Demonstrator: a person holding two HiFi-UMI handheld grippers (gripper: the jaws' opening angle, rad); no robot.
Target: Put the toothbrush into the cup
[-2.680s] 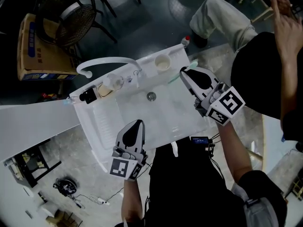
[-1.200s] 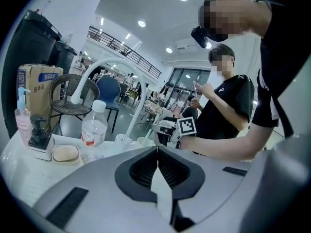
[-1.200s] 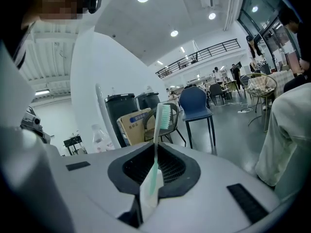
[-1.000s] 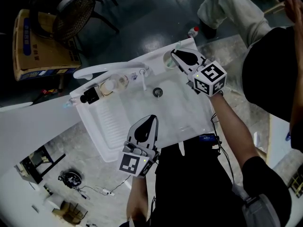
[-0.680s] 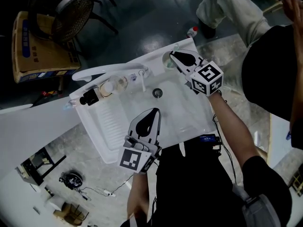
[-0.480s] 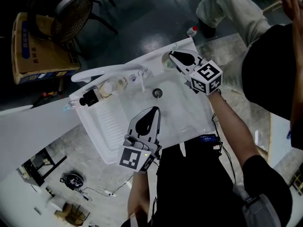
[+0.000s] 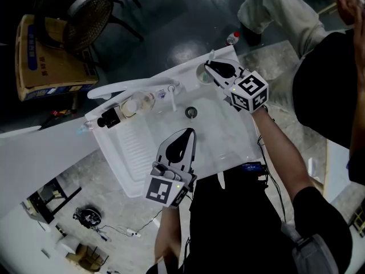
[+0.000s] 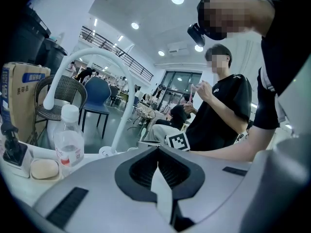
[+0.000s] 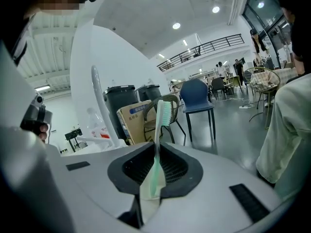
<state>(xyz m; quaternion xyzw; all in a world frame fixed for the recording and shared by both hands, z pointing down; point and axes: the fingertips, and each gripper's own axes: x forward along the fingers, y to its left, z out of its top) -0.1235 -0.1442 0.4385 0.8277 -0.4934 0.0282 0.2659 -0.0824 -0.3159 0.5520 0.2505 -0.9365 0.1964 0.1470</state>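
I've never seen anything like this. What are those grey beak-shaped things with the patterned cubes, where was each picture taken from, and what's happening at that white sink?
There is no robot here. A person holds a tool with two pinching jaws in each hand, and the patterned cubes are part of those tools. The overhead picture comes from a camera on the person's head, looking down. The other two come from cameras riding on each tool, looking along its jaws.

Below is a white plastic sink with a curved white tap, a clear plastic bottle and a pale round cup at its far corner.

The right gripper is clamped on a pale green toothbrush, whose head sticks out beyond the jaws, close to the cup. The left gripper is shut on nothing, over the sink's near side.
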